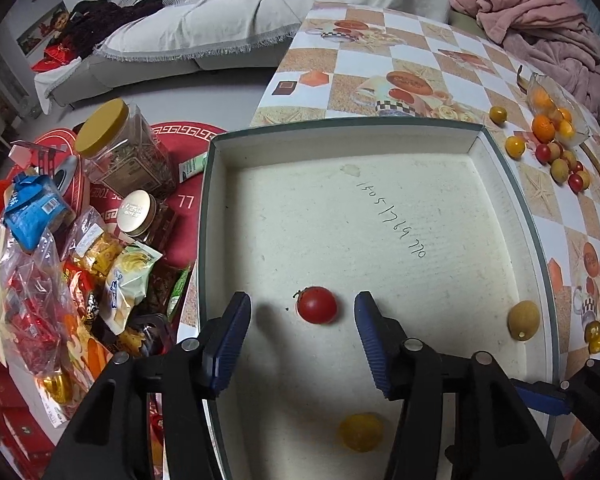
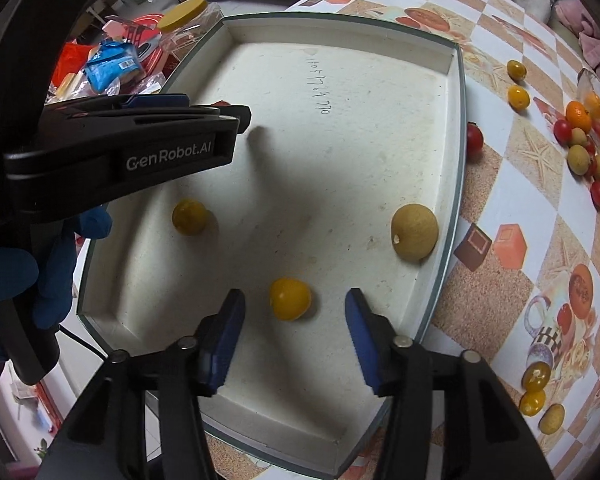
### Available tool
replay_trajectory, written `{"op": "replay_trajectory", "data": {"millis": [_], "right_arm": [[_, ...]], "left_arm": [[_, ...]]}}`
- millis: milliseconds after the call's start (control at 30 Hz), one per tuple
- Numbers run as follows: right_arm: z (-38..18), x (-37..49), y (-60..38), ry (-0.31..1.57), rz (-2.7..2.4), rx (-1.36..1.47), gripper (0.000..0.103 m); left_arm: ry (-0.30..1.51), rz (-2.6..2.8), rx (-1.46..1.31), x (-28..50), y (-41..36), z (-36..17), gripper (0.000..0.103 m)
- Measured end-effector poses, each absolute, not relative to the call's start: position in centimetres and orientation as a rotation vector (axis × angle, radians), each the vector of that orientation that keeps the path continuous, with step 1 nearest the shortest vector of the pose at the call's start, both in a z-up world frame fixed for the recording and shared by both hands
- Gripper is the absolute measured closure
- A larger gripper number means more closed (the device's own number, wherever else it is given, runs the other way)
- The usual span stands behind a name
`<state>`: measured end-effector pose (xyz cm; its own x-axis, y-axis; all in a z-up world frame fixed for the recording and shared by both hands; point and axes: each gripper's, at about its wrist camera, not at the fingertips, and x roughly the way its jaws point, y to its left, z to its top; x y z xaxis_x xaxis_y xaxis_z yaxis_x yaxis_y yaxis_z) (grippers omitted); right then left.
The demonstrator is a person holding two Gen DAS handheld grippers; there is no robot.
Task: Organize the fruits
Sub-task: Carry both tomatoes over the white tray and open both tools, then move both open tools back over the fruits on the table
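Checkered tablecloth | white tray on it | sofa behind

A small red tomato lay on the tray floor between the left tongs' spread tips, touching neither. A yellow tomato lay likewise between the right tongs' tips. A tan longan rested farther right, beside the tray wall.
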<state>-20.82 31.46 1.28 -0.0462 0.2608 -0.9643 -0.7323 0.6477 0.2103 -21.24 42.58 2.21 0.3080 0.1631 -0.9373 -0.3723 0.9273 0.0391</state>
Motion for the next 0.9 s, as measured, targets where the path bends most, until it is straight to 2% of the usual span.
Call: {"op": "replay_trajectory", "data": {"millis": [33, 67, 100, 167, 567, 900], "right_arm": [[1.3, -20.8, 31.4, 1.4, 0.849, -0.428, 0.044], [1.4, -20.8, 31.4, 1.401, 0.852, -0.427, 0.038], [1.5, -20.9, 31.5, 1.4, 0.857, -0.423, 0.025], [2.1, -20.9, 31.1, 1.39, 0.882, -0.398, 0.016], [5.2, -19.8, 26.3, 1.339, 0.817, -0.309, 0.013], [5.5, -17.7, 19.0, 1.345, 0.638, -0.221, 0.013]], "left_arm": [[1.212, 0.354, -0.201, -21.2, 42.6, 2.2, 0.047], [1.216, 0.353, -0.203, -21.2, 42.6, 2.1, 0.047], [1.217, 0.354, -0.204, -21.2, 42.7, 2.1, 0.047], [1.215, 0.358, -0.208, -21.2, 42.8, 2.3, 0.047], [1.207, 0.337, -0.202, -20.9, 41.4, 3.9, 0.047], [1.196, 0.23, -0.152, -19.5, 36.2, 5.5, 0.047]]}}
